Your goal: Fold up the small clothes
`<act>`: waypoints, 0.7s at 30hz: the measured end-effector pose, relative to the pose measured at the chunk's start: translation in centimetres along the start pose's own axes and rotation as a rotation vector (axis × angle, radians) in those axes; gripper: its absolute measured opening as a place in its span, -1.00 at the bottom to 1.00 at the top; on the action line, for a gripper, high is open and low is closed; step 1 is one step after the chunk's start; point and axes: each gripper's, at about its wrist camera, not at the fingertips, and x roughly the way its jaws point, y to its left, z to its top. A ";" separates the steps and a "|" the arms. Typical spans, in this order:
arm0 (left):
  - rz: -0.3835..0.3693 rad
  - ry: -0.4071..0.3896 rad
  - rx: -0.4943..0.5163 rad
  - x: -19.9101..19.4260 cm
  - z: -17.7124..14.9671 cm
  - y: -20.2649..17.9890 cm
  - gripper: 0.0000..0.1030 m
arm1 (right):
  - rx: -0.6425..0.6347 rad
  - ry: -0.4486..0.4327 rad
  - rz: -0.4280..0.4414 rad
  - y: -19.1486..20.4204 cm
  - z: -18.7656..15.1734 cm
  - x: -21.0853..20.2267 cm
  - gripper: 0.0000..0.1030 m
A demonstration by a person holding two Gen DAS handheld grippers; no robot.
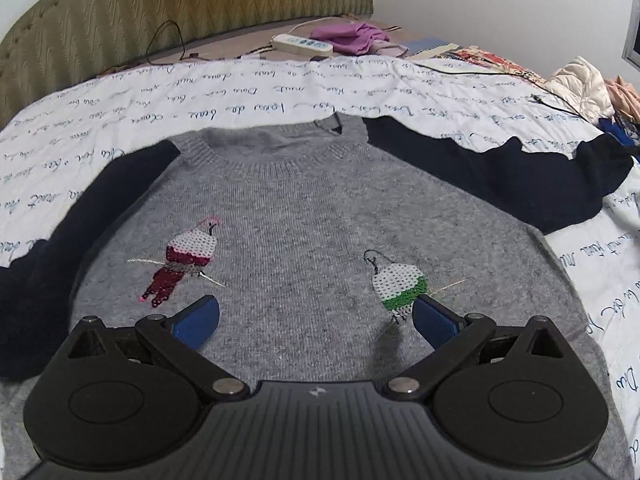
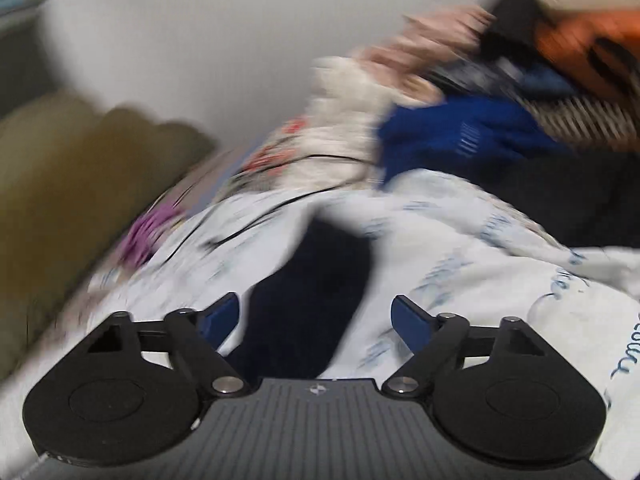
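A small grey sweater (image 1: pixel 304 224) with dark navy sleeves lies flat, front up, on a white bedsheet (image 1: pixel 240 80) printed with blue script. Two sequin birds decorate its chest, a red one (image 1: pixel 184 264) and a green one (image 1: pixel 398 286). My left gripper (image 1: pixel 316 322) hovers open over the lower chest, with nothing between its blue fingers. The right wrist view is blurred. There my right gripper (image 2: pixel 316 320) stands open above the end of a navy sleeve (image 2: pixel 316 280), which lies between the fingers without being pinched.
An olive padded headboard (image 1: pixel 160 4) stands behind the bed. A white power strip (image 1: pixel 302 44), cables and a purple cloth (image 1: pixel 352 36) lie near it. A heap of other clothes (image 2: pixel 460 120), cream, pink, blue and orange, is piled at the right side.
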 end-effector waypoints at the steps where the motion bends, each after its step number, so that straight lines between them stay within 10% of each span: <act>1: -0.003 0.007 -0.004 0.3 0.0 0.0 1.00 | 0.061 0.015 0.027 -1.2 0.5 0.7 0.53; 9: 0.013 0.029 0.001 2.0 0.0 -0.2 1.00 | 0.095 0.019 0.055 -1.8 1.0 5.1 0.22; 12: 0.014 0.026 -0.008 2.2 0.2 -0.2 1.00 | 0.069 0.015 0.056 -1.2 1.1 5.6 -0.79; 17: -0.039 -0.007 -0.052 1.8 0.8 0.7 1.00 | -0.015 -0.037 0.110 1.3 0.4 3.5 -0.76; 21: -0.223 -0.054 -0.203 0.9 1.6 3.0 1.00 | -0.096 -0.033 0.281 6.5 -1.1 -0.2 -0.76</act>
